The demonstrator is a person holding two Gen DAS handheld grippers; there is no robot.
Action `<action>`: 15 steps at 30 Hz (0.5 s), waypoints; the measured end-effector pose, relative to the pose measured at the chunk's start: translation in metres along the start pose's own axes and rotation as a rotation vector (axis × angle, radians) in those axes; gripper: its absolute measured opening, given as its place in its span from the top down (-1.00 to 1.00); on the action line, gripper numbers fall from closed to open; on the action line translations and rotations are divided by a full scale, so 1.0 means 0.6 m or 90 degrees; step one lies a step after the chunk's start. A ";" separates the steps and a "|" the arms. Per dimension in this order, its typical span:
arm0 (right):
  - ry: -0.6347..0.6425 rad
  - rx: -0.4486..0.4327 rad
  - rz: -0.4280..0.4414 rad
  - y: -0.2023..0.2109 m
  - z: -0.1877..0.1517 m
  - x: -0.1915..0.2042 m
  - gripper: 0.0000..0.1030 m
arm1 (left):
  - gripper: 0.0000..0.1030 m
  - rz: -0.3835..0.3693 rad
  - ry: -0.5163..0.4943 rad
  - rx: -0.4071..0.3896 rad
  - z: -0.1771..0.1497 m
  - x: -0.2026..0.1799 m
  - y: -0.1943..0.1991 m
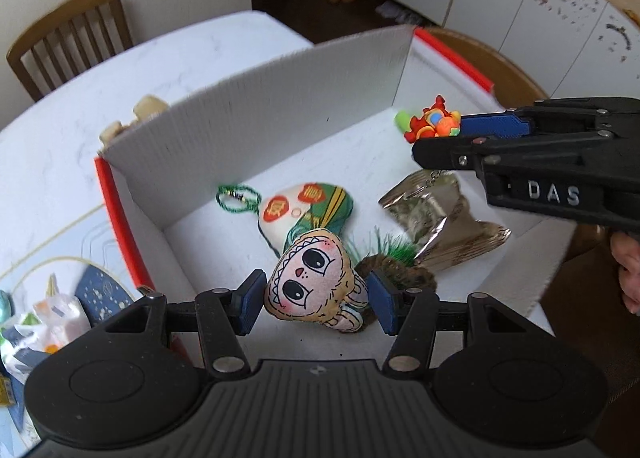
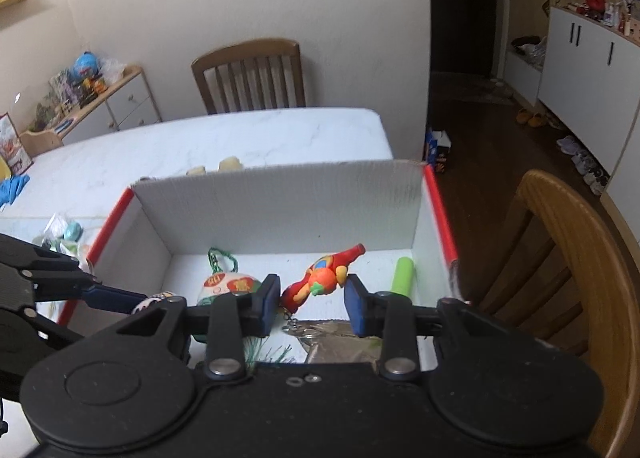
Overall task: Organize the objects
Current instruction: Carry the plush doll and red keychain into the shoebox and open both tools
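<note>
A white box with red edges [image 1: 280, 90] [image 2: 280, 198] stands on the marble table. My left gripper [image 1: 316, 302] is open over the box, its pads either side of a flat plush doll face [image 1: 312, 278] without clearly touching it. My right gripper [image 2: 312, 302] [image 1: 440, 138] is open over the box's right part. A red and orange toy keychain [image 2: 324, 278] [image 1: 432, 122] sits between its pads; whether it hangs there or falls I cannot tell. In the box lie a green and white pouch [image 1: 308, 206], a foil packet [image 1: 440, 218], a grass tuft [image 1: 392, 258] and a green stick [image 2: 404, 274].
Small bagged toys [image 1: 44, 322] lie on a round mat left of the box. Beige items [image 2: 216, 167] sit behind the box's far wall. One wooden chair [image 2: 252, 74] stands at the table's far side and another [image 2: 560, 258] at the right.
</note>
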State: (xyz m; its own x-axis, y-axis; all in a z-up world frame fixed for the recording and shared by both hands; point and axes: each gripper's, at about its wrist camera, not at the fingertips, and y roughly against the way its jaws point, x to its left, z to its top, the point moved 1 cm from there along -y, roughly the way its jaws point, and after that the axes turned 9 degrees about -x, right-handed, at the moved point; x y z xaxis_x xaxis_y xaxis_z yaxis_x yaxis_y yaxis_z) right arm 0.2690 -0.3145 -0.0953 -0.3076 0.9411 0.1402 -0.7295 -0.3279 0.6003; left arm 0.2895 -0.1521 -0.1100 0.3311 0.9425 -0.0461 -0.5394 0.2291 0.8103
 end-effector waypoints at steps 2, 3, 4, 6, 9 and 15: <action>0.014 0.011 0.015 -0.006 -0.006 0.004 0.35 | -0.08 0.008 -0.003 0.007 0.000 -0.003 -0.009; 0.024 0.016 0.022 -0.009 -0.008 0.008 0.35 | -0.08 0.012 -0.005 0.008 0.001 -0.005 -0.012; 0.035 0.022 0.028 -0.012 -0.011 0.012 0.35 | -0.08 0.014 -0.007 0.011 0.002 -0.006 -0.014; 0.052 0.037 0.037 -0.020 -0.017 0.020 0.35 | -0.08 0.016 -0.006 0.014 0.005 -0.008 -0.019; 0.068 0.054 0.038 -0.029 -0.022 0.022 0.35 | -0.08 0.016 -0.016 0.018 0.005 -0.016 -0.025; 0.076 0.080 0.040 -0.036 -0.030 0.013 0.34 | -0.08 0.018 -0.014 0.041 0.005 -0.025 -0.047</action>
State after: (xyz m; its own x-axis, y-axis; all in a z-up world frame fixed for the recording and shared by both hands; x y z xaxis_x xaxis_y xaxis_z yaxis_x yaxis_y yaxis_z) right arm 0.2715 -0.3014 -0.1212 -0.4264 0.9000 0.0902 -0.6263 -0.3658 0.6884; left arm 0.3020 -0.1737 -0.1305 0.3337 0.9426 -0.0112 -0.4984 0.1865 0.8467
